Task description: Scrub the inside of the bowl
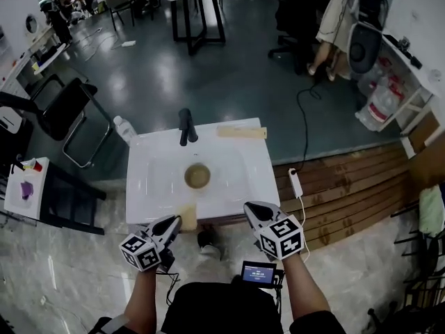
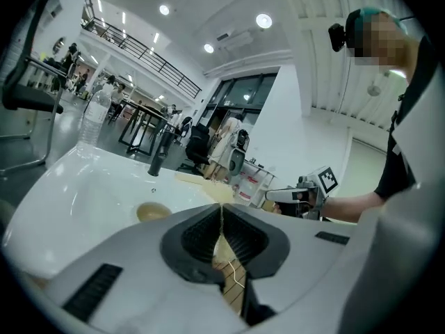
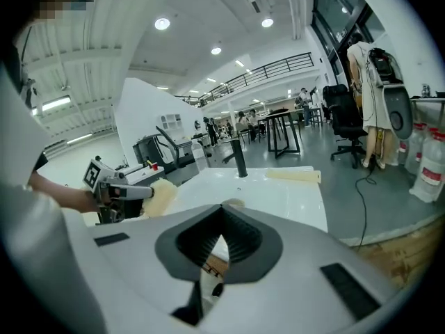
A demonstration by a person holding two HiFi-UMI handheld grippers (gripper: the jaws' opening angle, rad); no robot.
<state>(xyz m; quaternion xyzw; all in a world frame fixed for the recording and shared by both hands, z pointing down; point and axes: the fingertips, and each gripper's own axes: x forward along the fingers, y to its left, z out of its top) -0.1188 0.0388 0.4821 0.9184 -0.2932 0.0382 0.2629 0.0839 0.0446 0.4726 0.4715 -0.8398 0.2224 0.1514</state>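
Observation:
A brown bowl [image 1: 197,176] sits in the middle of the white sink [image 1: 149,186], seen also in the left gripper view as the bowl [image 2: 153,212]. My left gripper [image 1: 174,222] hangs at the sink's near edge, shut on a pale yellow cloth [image 1: 186,218]. In its own view the cloth [image 2: 227,253] is pinched thin between the closed jaws of the left gripper [image 2: 221,211]. My right gripper [image 1: 252,209] is just off the sink's near right corner, jaws together with nothing in them. The right gripper view shows the left gripper [image 3: 132,192] carrying the fluffy cloth [image 3: 158,195].
A black faucet [image 1: 186,126] stands at the sink's far edge beside a pale strip [image 1: 241,132]. A water bottle [image 1: 125,129] stands at the far left corner. A white power strip [image 1: 295,181] lies on wooden planks [image 1: 348,186] to the right. A black chair [image 1: 66,113] stands left.

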